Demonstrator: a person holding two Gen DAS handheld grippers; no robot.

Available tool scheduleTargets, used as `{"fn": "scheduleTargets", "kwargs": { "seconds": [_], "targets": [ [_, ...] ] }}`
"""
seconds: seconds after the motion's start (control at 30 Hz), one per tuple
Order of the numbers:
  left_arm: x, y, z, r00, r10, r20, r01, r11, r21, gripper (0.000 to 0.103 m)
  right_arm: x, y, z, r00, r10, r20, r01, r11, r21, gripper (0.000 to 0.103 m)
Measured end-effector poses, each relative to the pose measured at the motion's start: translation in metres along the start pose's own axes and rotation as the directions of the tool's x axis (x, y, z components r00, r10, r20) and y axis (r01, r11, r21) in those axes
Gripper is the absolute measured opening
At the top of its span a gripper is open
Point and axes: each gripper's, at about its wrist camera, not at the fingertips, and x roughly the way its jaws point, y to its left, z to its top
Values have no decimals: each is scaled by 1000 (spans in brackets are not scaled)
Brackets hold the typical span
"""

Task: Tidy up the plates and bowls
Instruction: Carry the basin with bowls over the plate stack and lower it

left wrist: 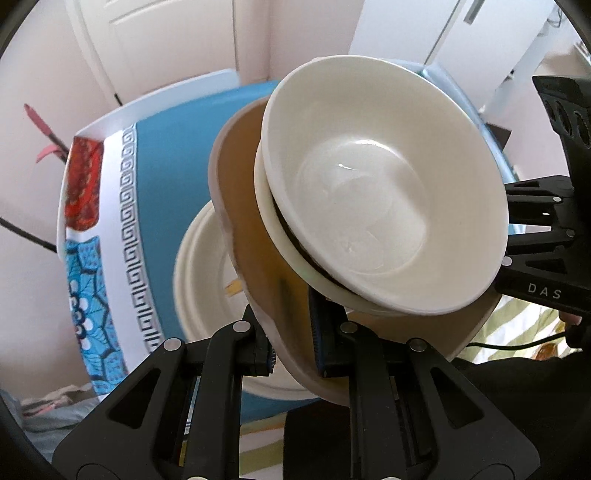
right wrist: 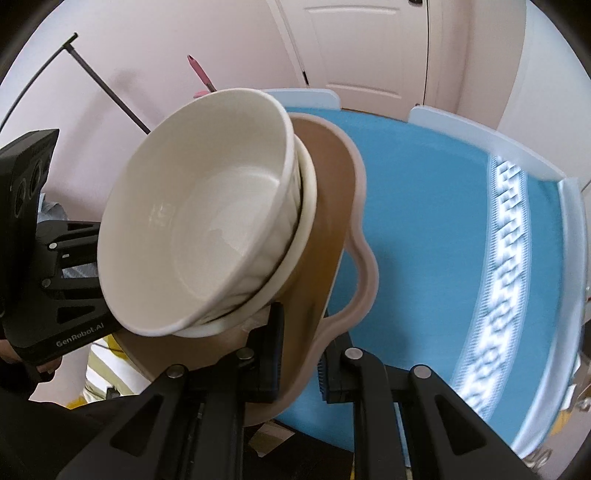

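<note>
Between our two tools, the brown plate (left wrist: 240, 206) hangs tipped, white bowls (left wrist: 384, 206) on top. Left tool (left wrist: 295, 354) and right tool (right wrist: 299, 365) each pinch a rim, equally close, above the blue surface (right wrist: 424, 221).

This looked like a room in a home. Pale pink walls (right wrist: 155, 55) met a white panelled door (right wrist: 354, 48), and white cupboard doors (left wrist: 443, 29) stood behind. The table (right wrist: 424, 221) carried a blue cloth with a Greek-key border (left wrist: 133, 206) and raised white edges. Crockery, a white bowl (left wrist: 384, 192) on a tan plate (left wrist: 243, 192), suited a dining corner.
</note>
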Motion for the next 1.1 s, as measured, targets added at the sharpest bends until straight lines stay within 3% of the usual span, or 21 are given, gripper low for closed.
{"fn": "scheduleTargets", "kwargs": {
  "seconds": [0.27,0.67,0.9,1.1],
  "targets": [
    [23,38,-23,999,-8,-44,8,1000,-4,12,38,26,2,1000,-12,-13,12,999,40,14],
    [34,32,-28,997,8,-74,-9,1000,-8,12,45,28,-2,999,-29,-26,31,996,83,15],
    [43,33,-18,982,-3,-187,-15,995,-94,16,45,30,1,997,-31,-66,35,997,71,15],
    [44,33,-17,965,-81,-249,41,986,-160,24,47,29,10,994,-41,-99,48,996,69,15]
  ]
}}
